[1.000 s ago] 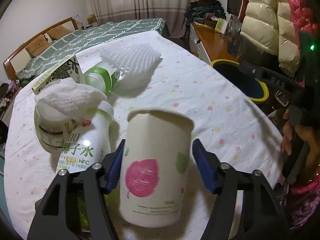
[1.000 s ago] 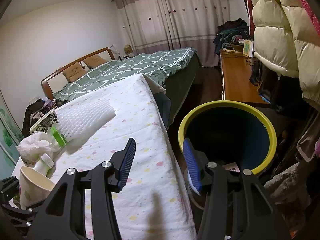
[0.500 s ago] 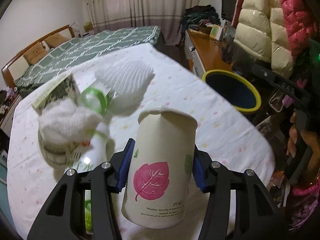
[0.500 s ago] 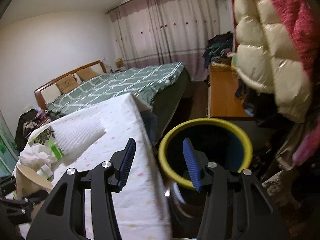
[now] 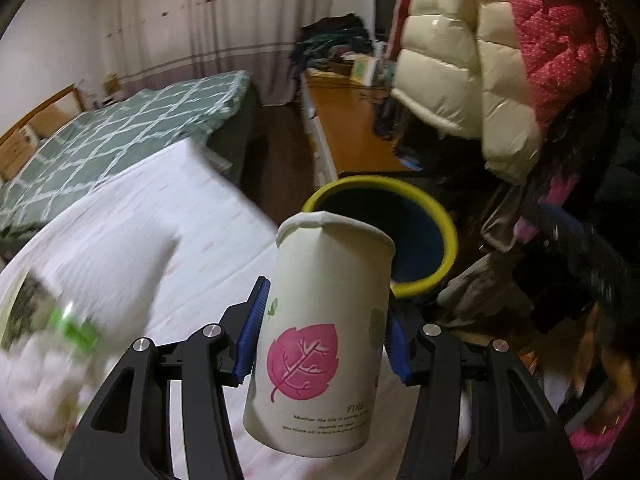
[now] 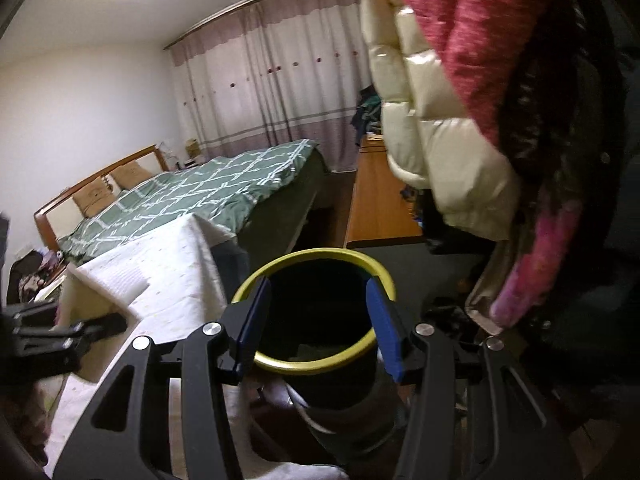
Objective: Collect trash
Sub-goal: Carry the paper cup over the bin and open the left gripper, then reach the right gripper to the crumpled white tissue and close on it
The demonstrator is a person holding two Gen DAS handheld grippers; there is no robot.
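Observation:
My left gripper [image 5: 322,334] is shut on a white paper cup [image 5: 320,340] with a pink leaf print, held above the table's right edge with the bin beyond it. The bin [image 5: 448,240] is dark with a yellow rim and stands on the floor beside the table. In the right wrist view the same bin [image 6: 308,258] lies just ahead, and my right gripper [image 6: 316,326] is open and empty above its near rim. The left gripper and cup show blurred at the left edge of that view [image 6: 86,304].
The table [image 5: 224,248] has a white dotted cloth; blurred trash remains at its left, with a white foam sleeve [image 5: 116,260] and a green-capped bottle [image 5: 74,326]. A puffy jacket [image 5: 480,80] hangs at right. A bed [image 6: 192,196] and a wooden desk [image 6: 372,208] stand behind.
My left gripper closed on the cup, lifted it off the table and carried it right toward the bin. My right gripper moved over the bin's near rim, staying open.

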